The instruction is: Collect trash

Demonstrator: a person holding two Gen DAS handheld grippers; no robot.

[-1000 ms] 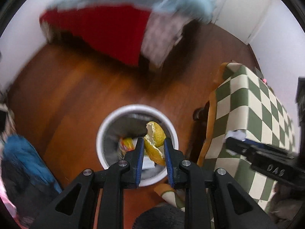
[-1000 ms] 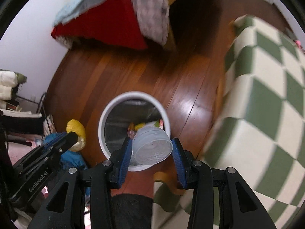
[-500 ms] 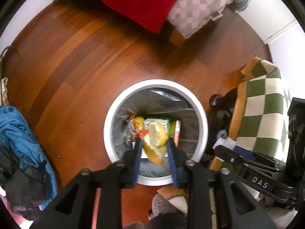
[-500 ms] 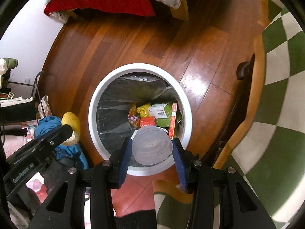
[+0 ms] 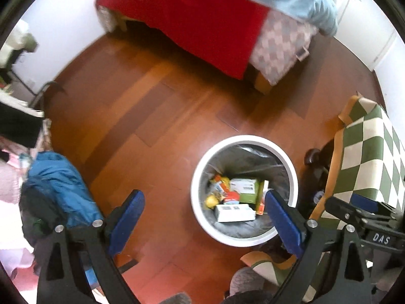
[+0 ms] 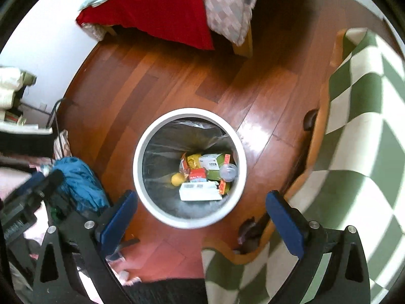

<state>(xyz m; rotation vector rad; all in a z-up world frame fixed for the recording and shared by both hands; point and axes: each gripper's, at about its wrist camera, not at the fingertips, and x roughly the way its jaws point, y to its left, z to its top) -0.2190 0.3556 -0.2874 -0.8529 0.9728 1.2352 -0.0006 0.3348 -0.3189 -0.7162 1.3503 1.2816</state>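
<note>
Both sets of tongs hang spread wide with nothing between their blue pads. The left tongs (image 5: 205, 215) sit above the floor just left of the bin (image 5: 200, 202), their right pad over the bin's near rim. The right tongs (image 6: 201, 216) straddle the bin's (image 6: 138, 174) near edge more squarely.

Down in the liner lies the trash: a yellow peel (image 6: 177, 178) against the left side, a clear plastic cup (image 6: 228, 171) by the right wall, and among them a white box (image 6: 200, 190), a green carton (image 6: 215, 167) and some red and orange wrappers. From the left view the peel (image 5: 211, 200) shows too; the cup is hard to make out there.

Beyond the bin is bare wooden floor (image 5: 152, 116), then a bed (image 5: 207, 25) with a red cover along the far wall. A blue bundle of cloth (image 5: 60, 185) lies to the left, and a surface under a green checked cloth (image 6: 354, 131) stands to the right.

I'd say this drop is done, since both pieces sit inside and nothing rests on the rim. To finish well, lift both tongs straight up clear of the rim, keep them wide, and swing away without nudging the light bin or snagging the liner. Whether more trash waits on the surface I cannot tell from here.
</note>
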